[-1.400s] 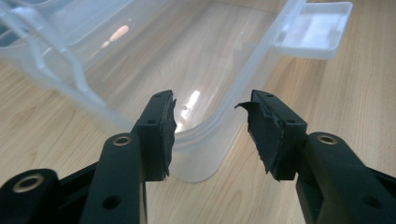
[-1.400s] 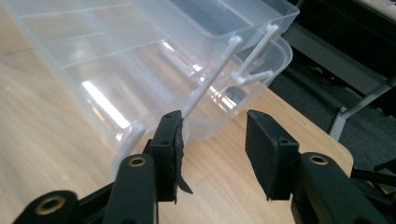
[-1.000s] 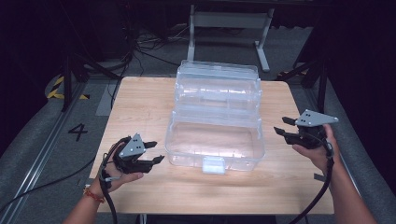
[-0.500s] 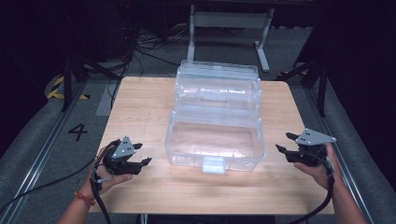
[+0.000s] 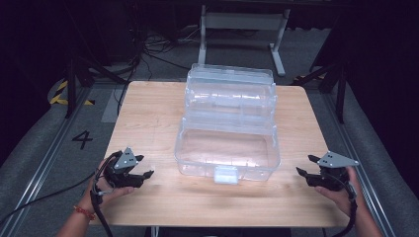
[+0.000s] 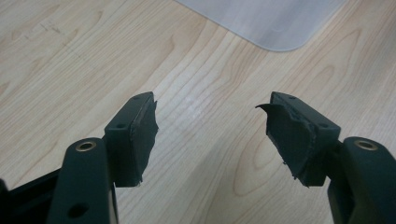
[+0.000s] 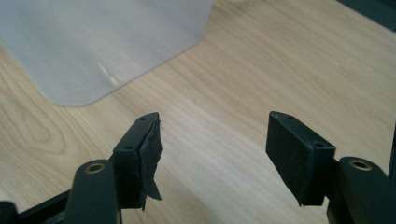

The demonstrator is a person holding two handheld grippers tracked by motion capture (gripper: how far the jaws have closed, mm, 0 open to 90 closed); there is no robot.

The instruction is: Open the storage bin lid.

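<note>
While the clear plastic box (image 5: 228,129) sits in the middle of the wooden table (image 5: 148,113), its tiers stepped back and its white front latch (image 5: 226,175) facing the near edge, nothing is held by either gripper. The left gripper (image 5: 140,169) is held low near the box's front left corner, apart from it, jaws spread with bare wood between them in the left gripper view; the box's rounded corner (image 6: 275,28) is seen ahead of it. The right gripper (image 5: 304,165) is kept by the table's right edge, likewise spread and empty, the box's frosted wall (image 7: 102,46) lying well ahead in the right gripper view. The step in hand is judged to be an approach to the box from both sides. It would be done well if both grippers were brought in level and together, so that the light box is not pushed sideways, and if the thin, slippery walls were gripped gently at a rim or the latch.
</note>
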